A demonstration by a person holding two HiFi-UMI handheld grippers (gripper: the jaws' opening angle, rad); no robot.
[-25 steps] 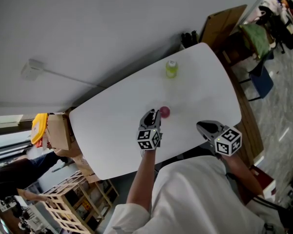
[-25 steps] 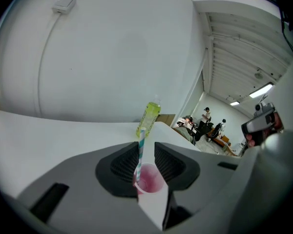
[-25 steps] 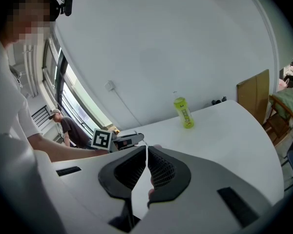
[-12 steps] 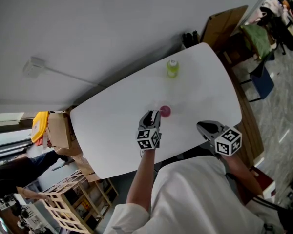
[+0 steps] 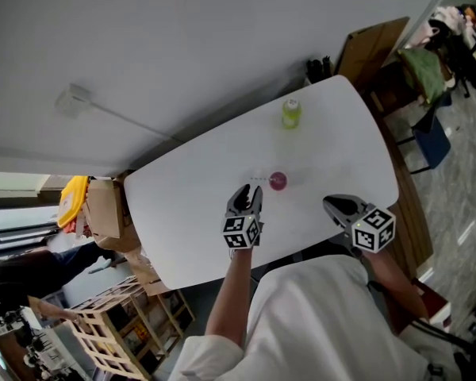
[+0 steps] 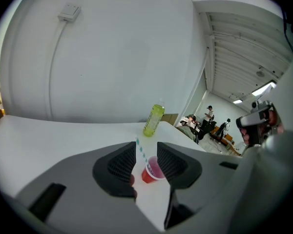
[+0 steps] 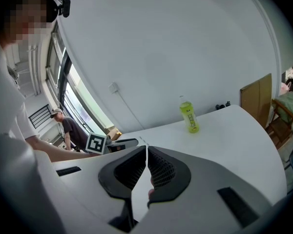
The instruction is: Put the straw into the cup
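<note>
A small red cup (image 5: 278, 181) stands near the middle of the white table (image 5: 190, 213). A white straw with teal stripes (image 6: 141, 152) leans in the cup (image 6: 154, 169), its top toward my left gripper. My left gripper (image 5: 250, 190) is just short of the cup; its jaws have just been opening and stand apart. In the left gripper view the straw shows in the gap of the left gripper (image 6: 146, 149), untouched by the pads. My right gripper (image 5: 331, 203) hovers near the front edge, right of the cup. The right gripper (image 7: 146, 150) is shut with nothing in it.
A green bottle (image 5: 291, 113) stands at the table's far side, also in the left gripper view (image 6: 154, 121) and the right gripper view (image 7: 189, 115). A cardboard box (image 5: 103, 213) and a wooden crate (image 5: 103, 332) sit left of the table. Chairs (image 5: 424, 133) stand at the right end.
My left gripper has drawn back from the cup toward the table's near edge, leaving the straw leaning in the cup. The right gripper has stayed in place.
</note>
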